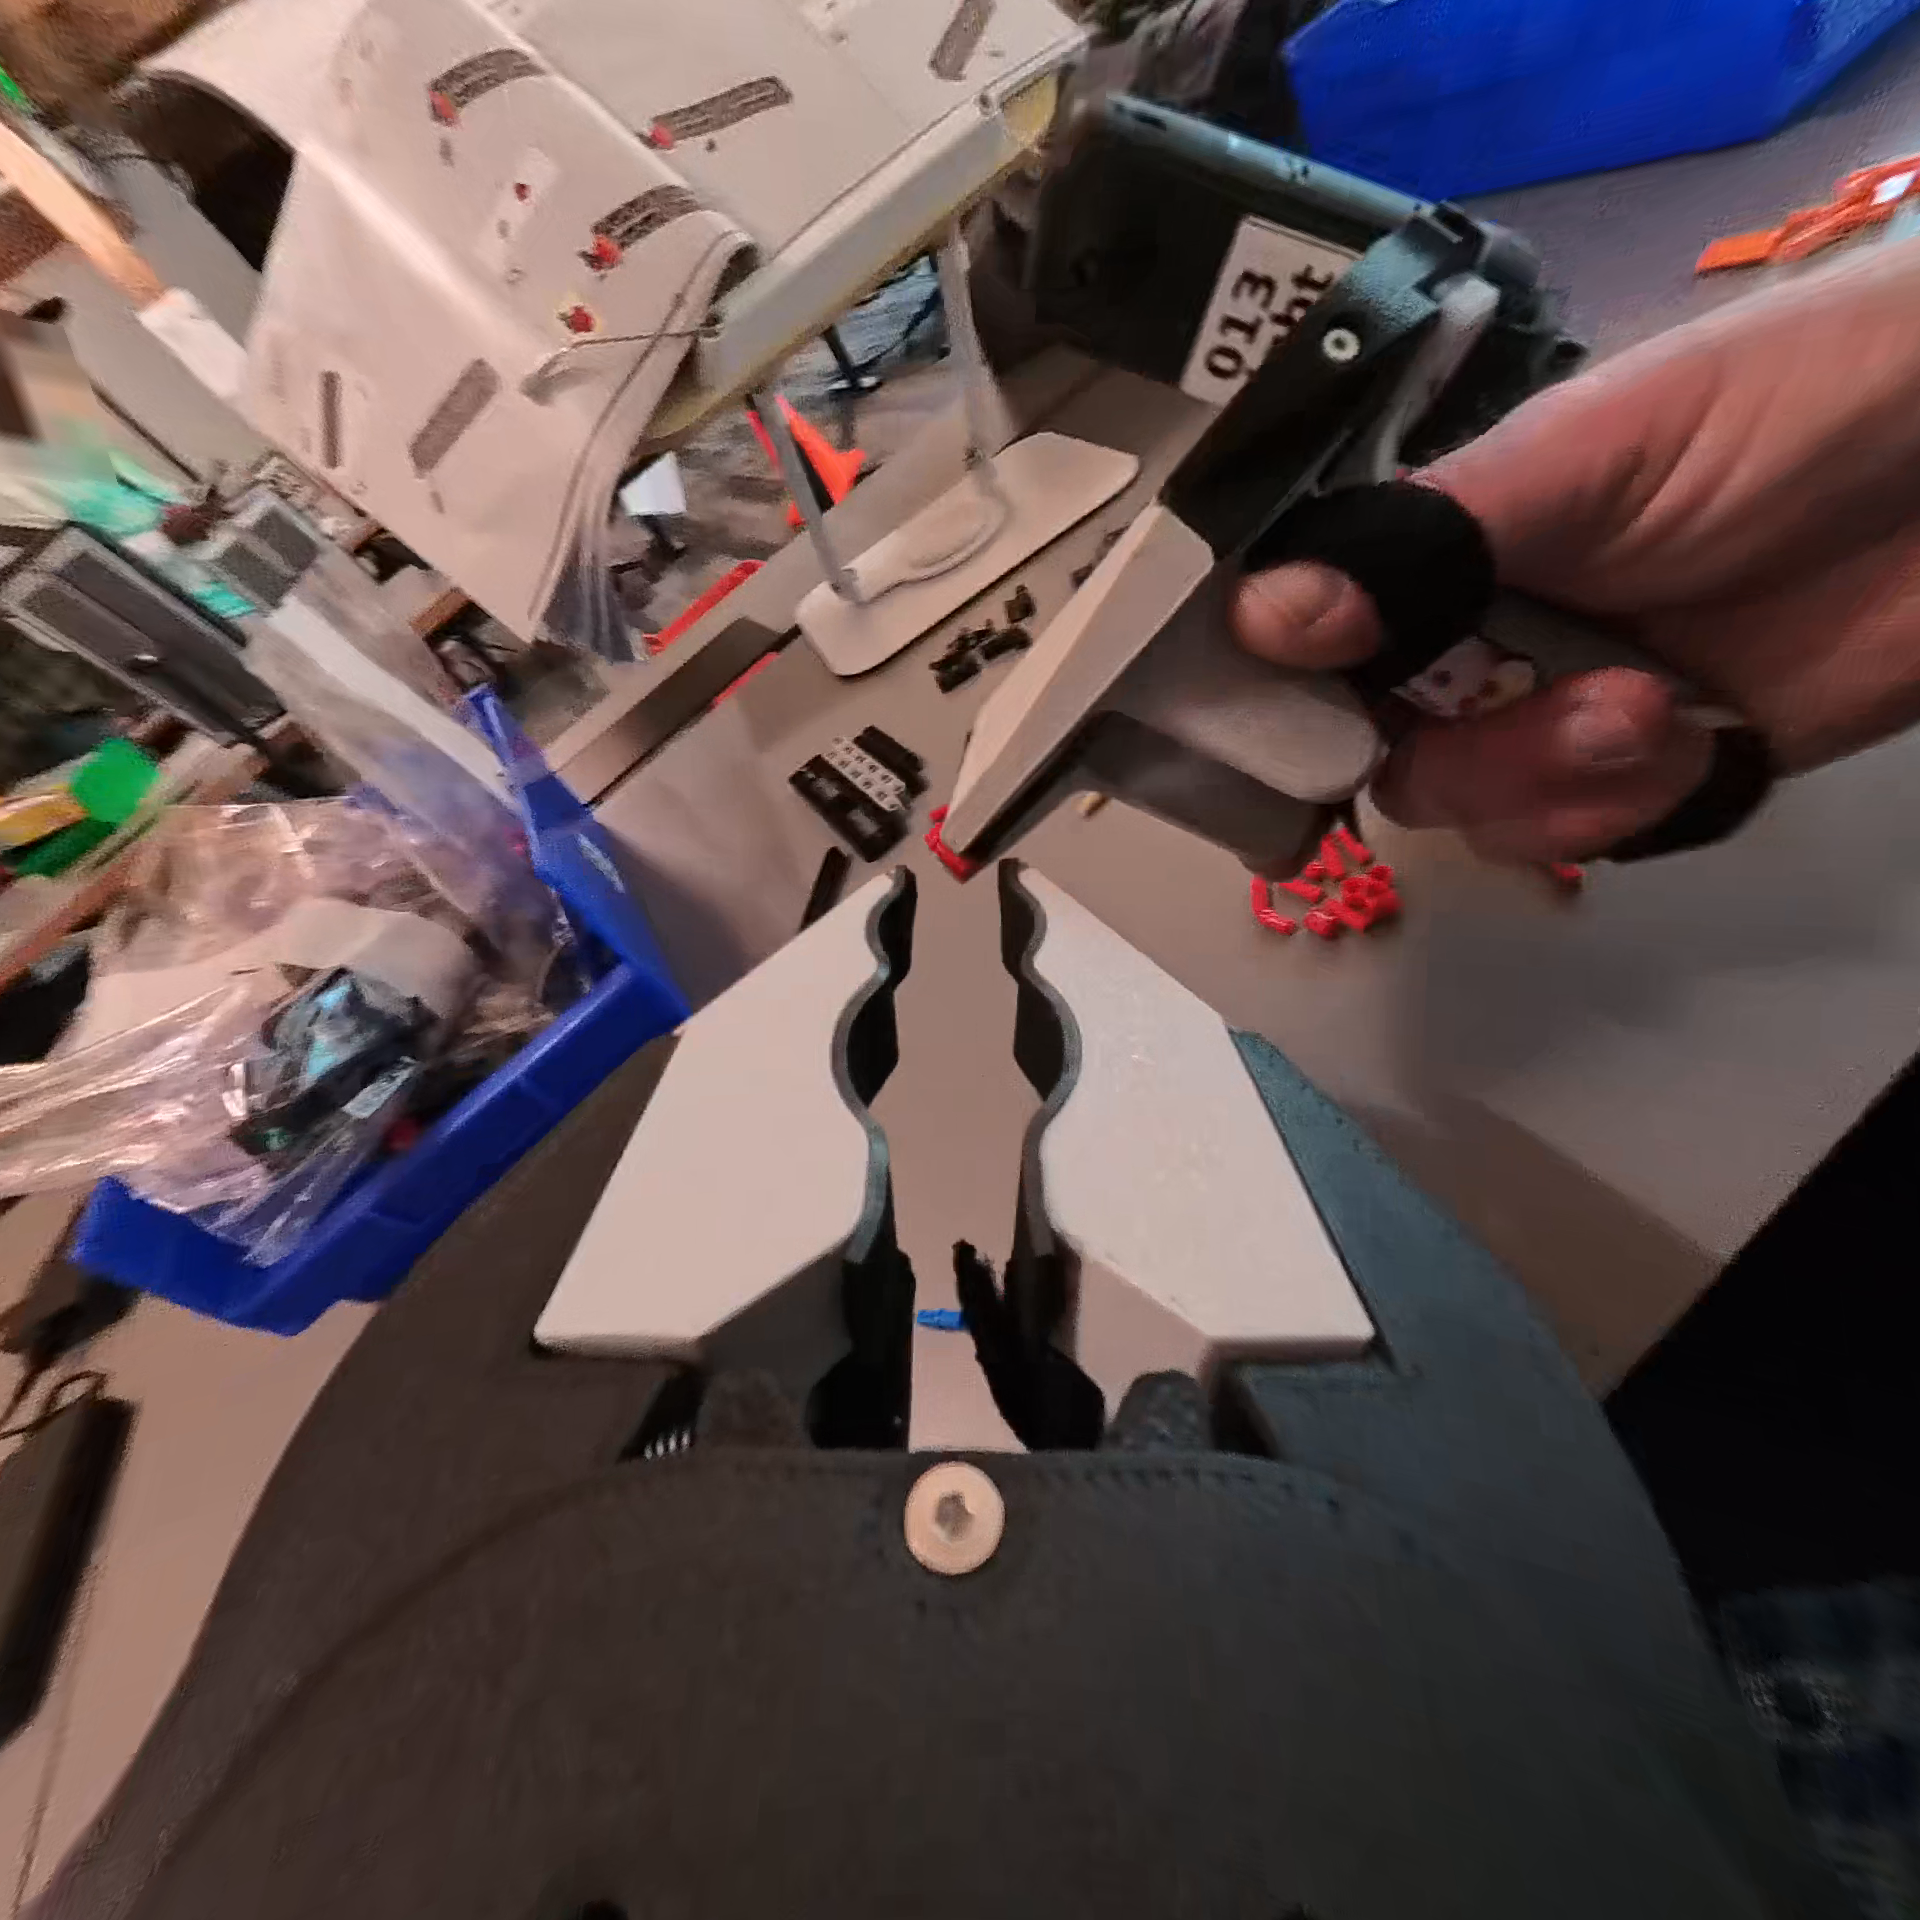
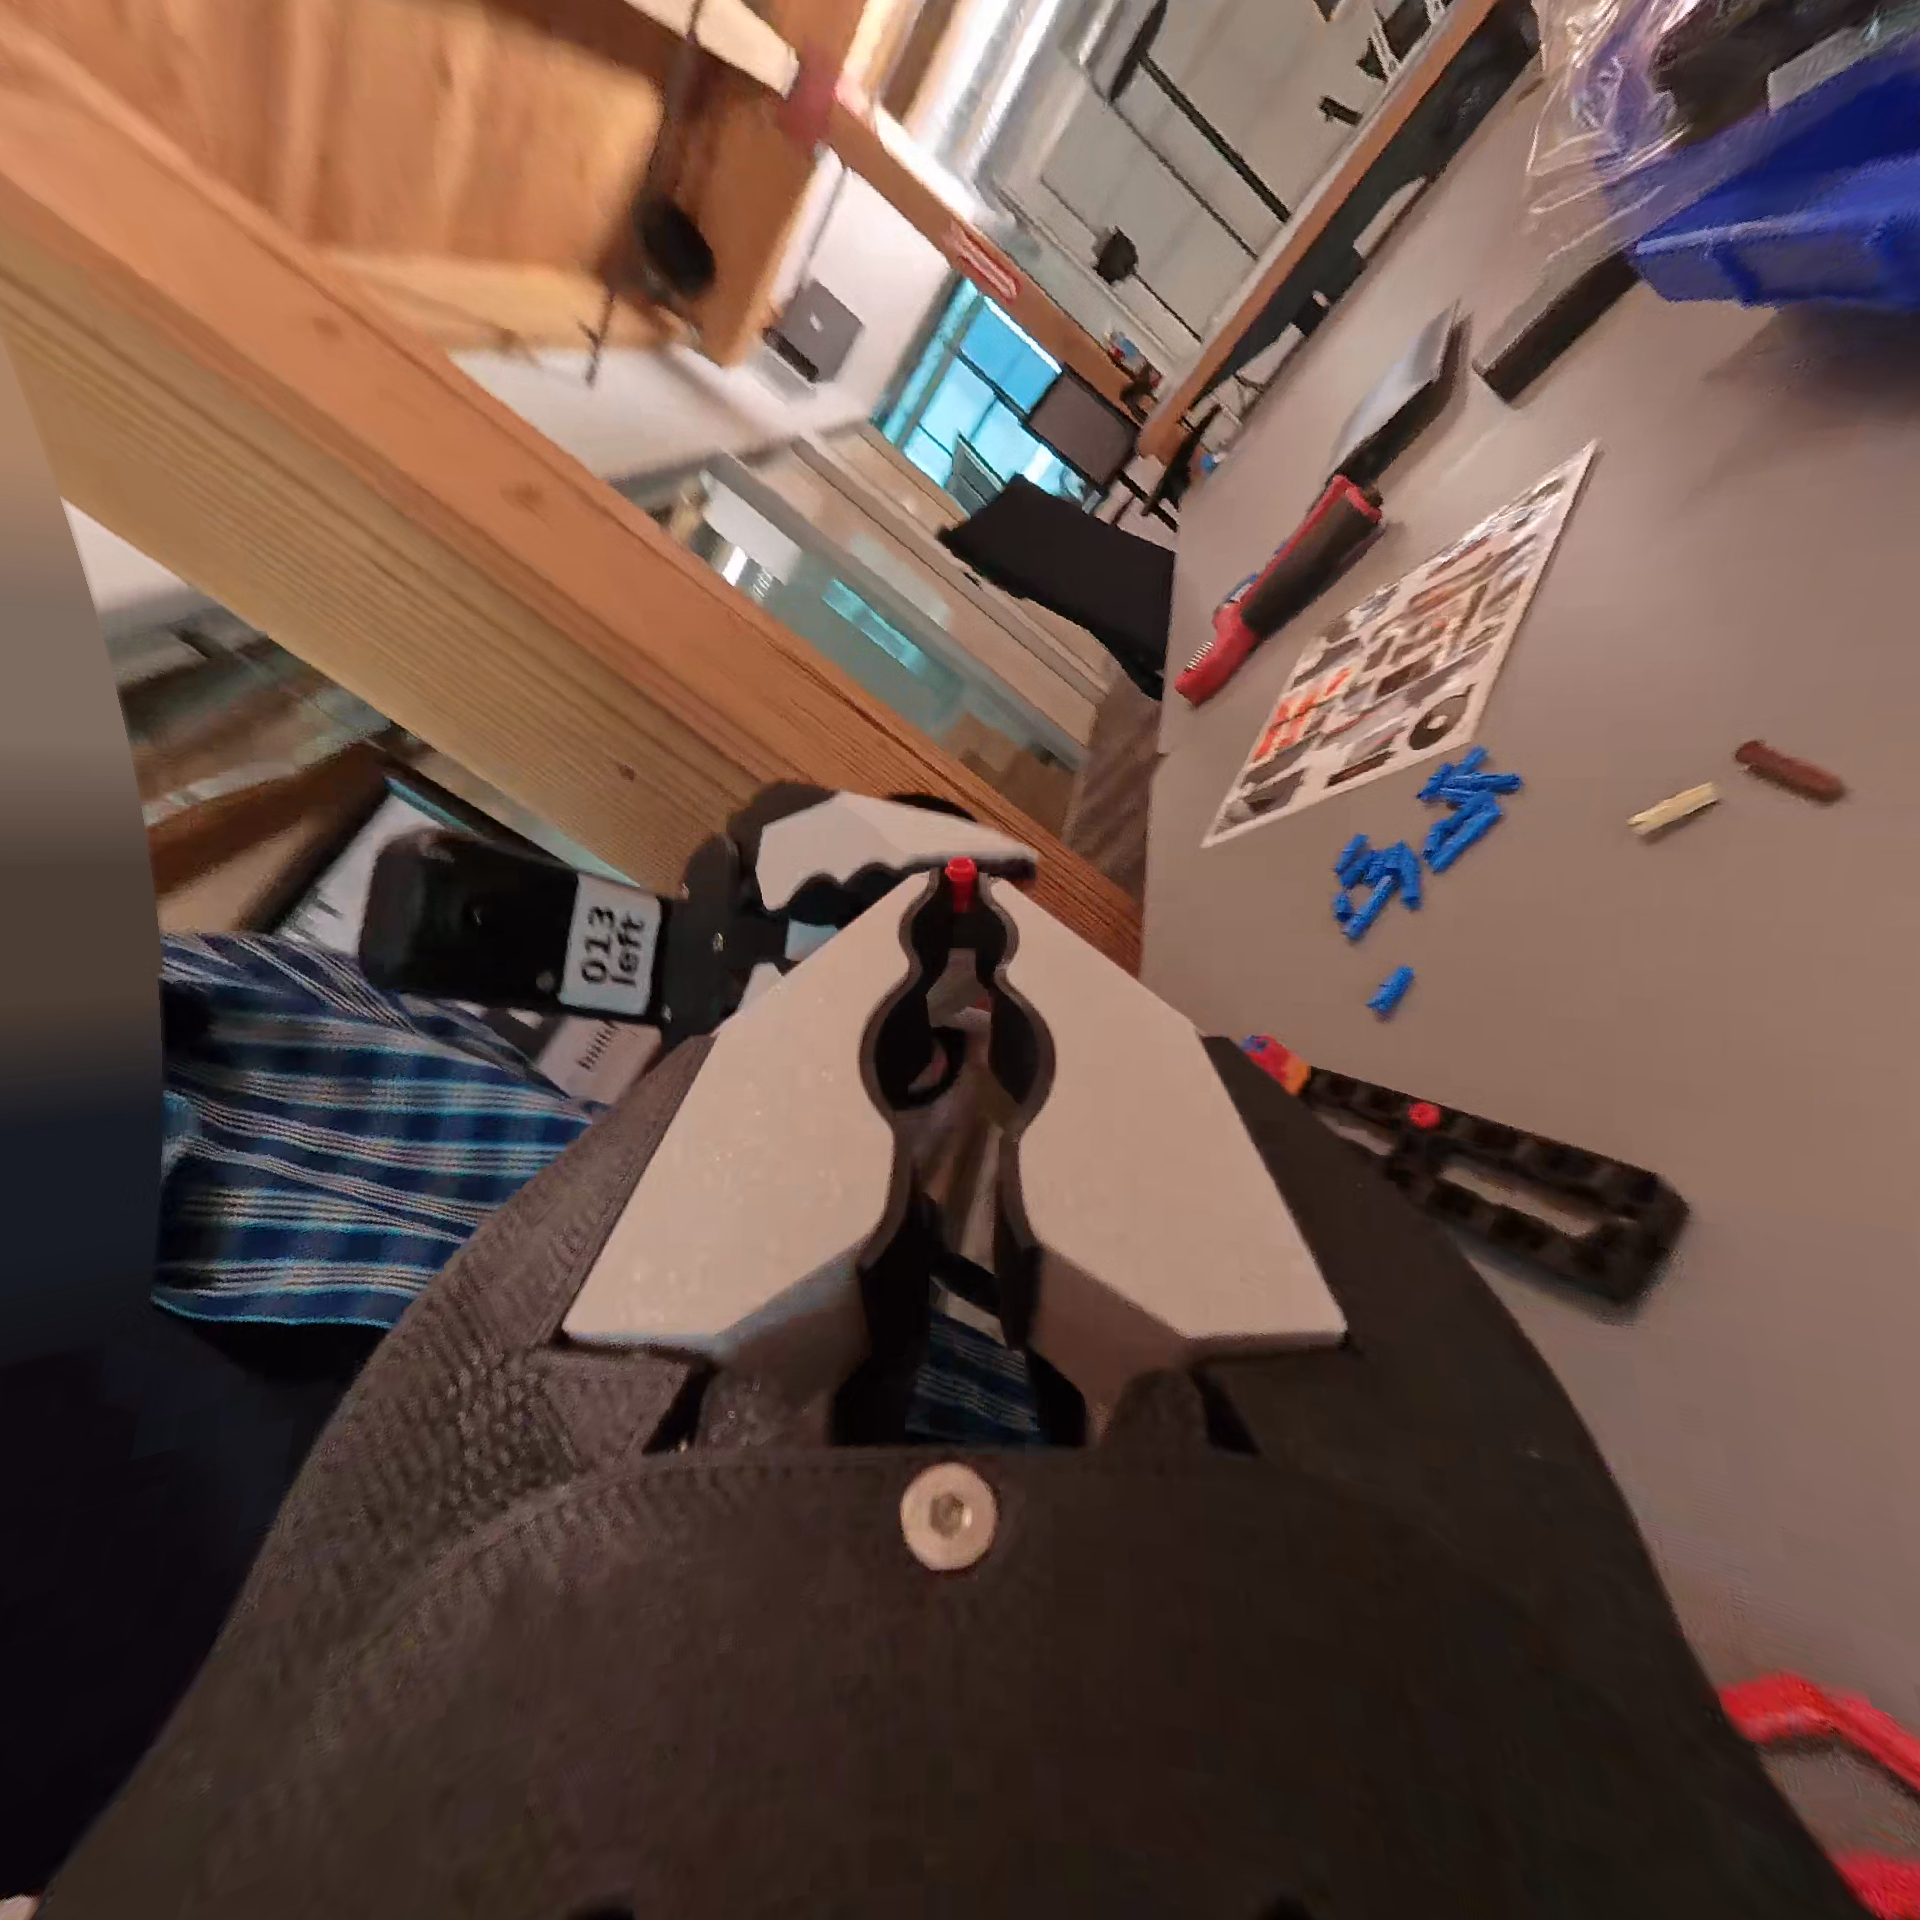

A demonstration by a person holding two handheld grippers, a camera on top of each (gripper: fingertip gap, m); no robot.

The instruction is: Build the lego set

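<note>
My right gripper (image 2: 961,891) is shut on a small red pin (image 2: 958,881) that sticks out past its tips. In the left wrist view the right gripper (image 1: 971,836), held by a hand, comes in from the right with the red pin (image 1: 943,844) at its tips. My left gripper (image 1: 958,883) is open and empty, its tips just below that pin and apart from it. The left gripper also shows in the right wrist view (image 2: 997,854), just behind the pin. Both are held above the grey table (image 1: 1558,1039).
A pile of red pins (image 1: 1340,904), black beams (image 1: 862,779) and small black pieces (image 1: 982,644) lie on the table. A blue bin (image 1: 582,1070) with plastic bags stands left. Blue pins (image 2: 1455,821), a printed sheet (image 2: 1403,644) and a black frame (image 2: 1507,1174) lie right.
</note>
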